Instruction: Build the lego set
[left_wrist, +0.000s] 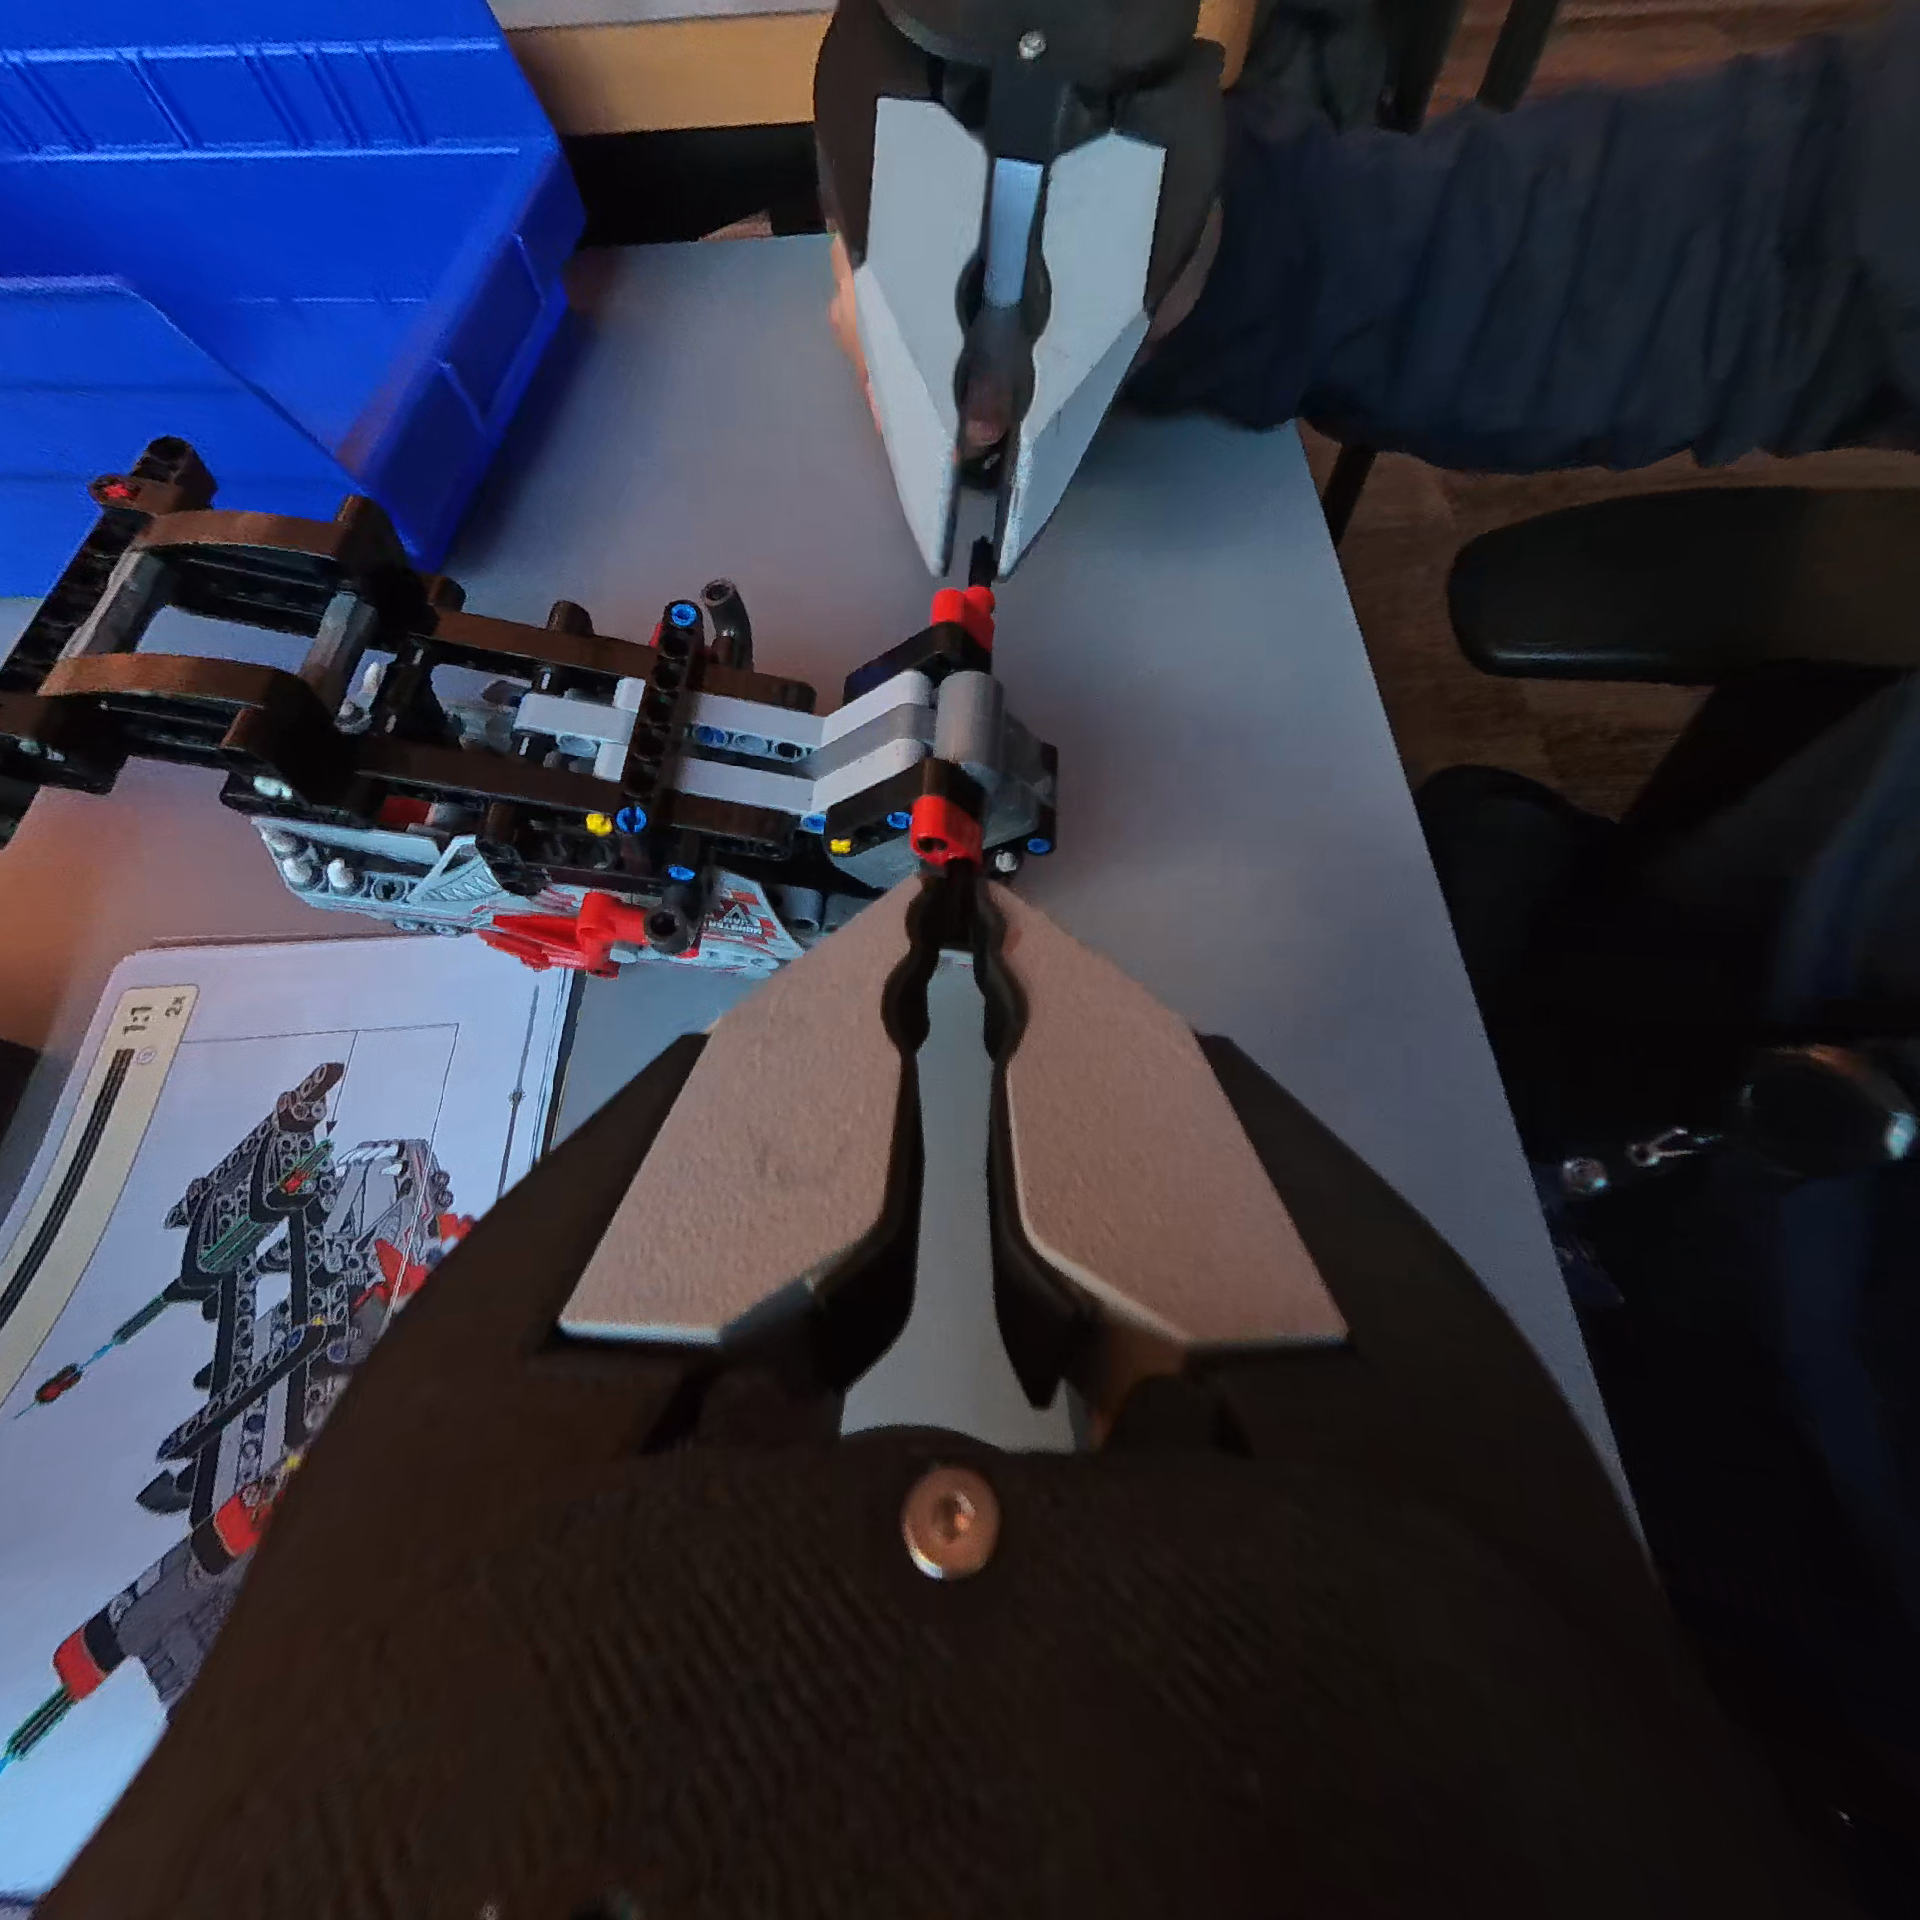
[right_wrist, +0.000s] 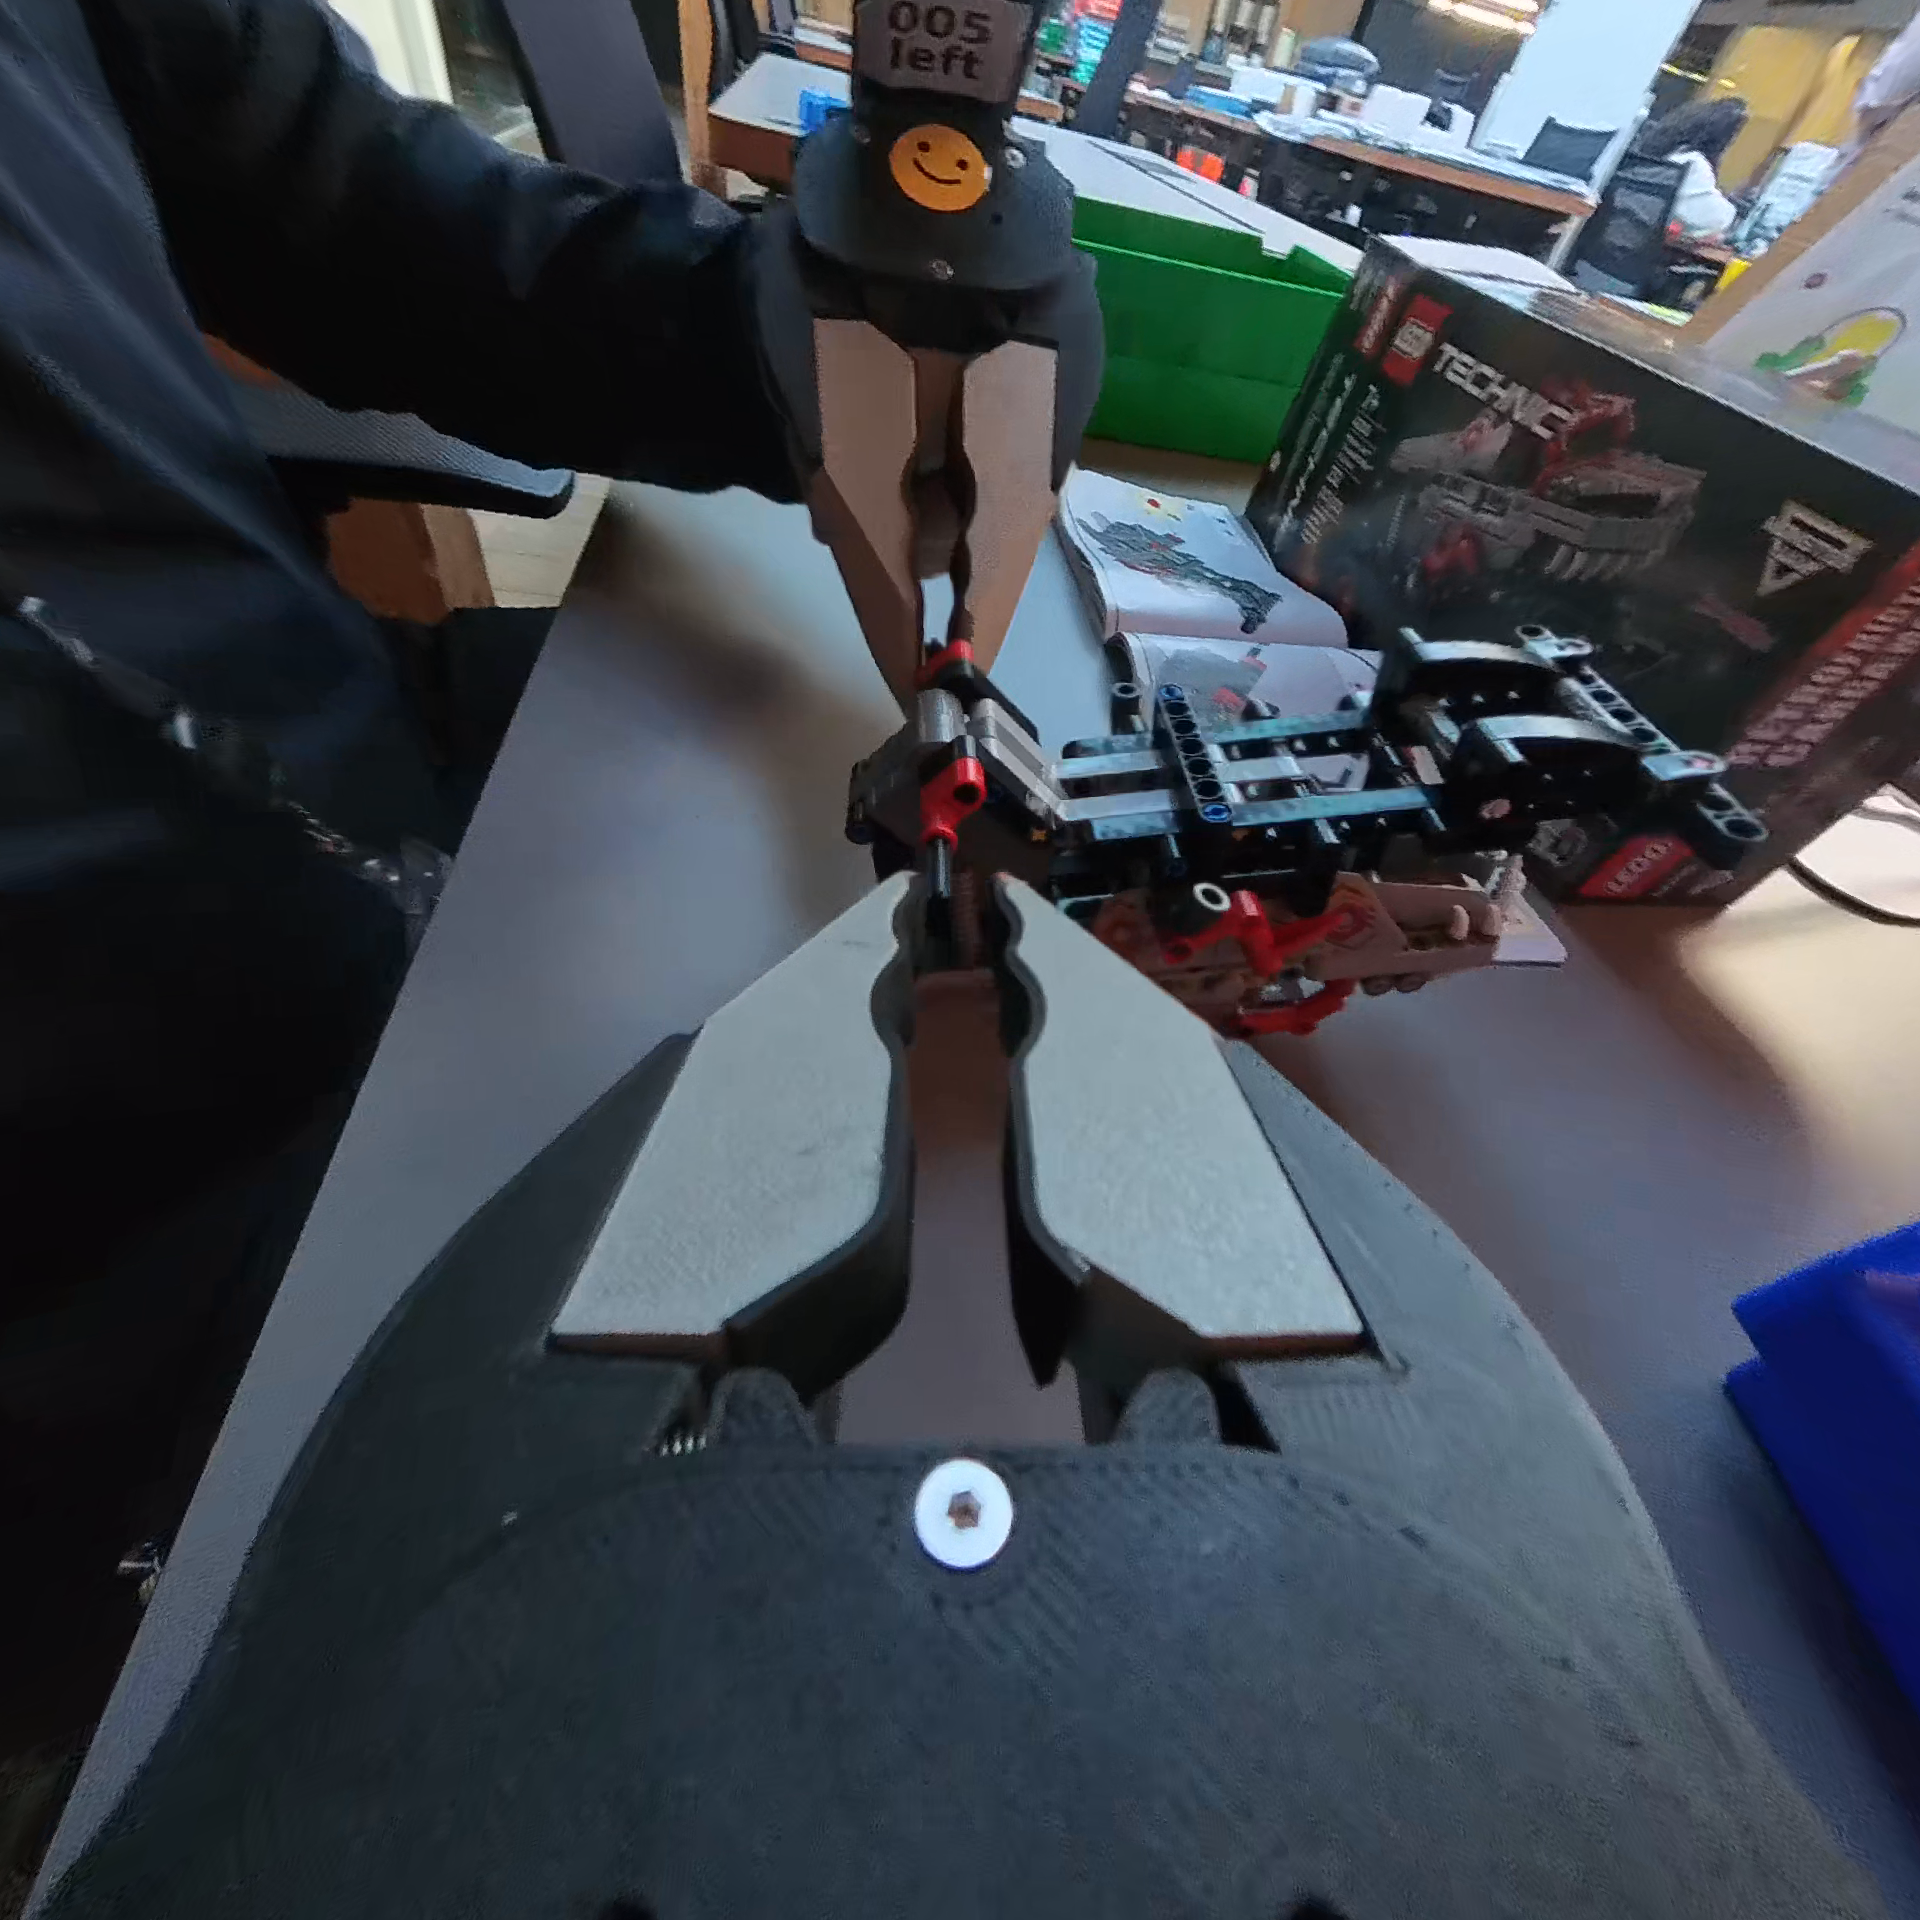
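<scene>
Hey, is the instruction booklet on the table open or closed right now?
Open. The instruction booklet lies spread with two curved pages showing behind the lego model; the left wrist view shows a printed page face up.

Black-grey lego model (left_wrist: 582, 748), red connectors at one end, lying on table

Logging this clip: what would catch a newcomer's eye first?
Two grippers meet nose to nose over the model at the table's edge, the left gripper and right gripper each pinching a black axle beside a red connector. A blue bin sits behind.
</scene>
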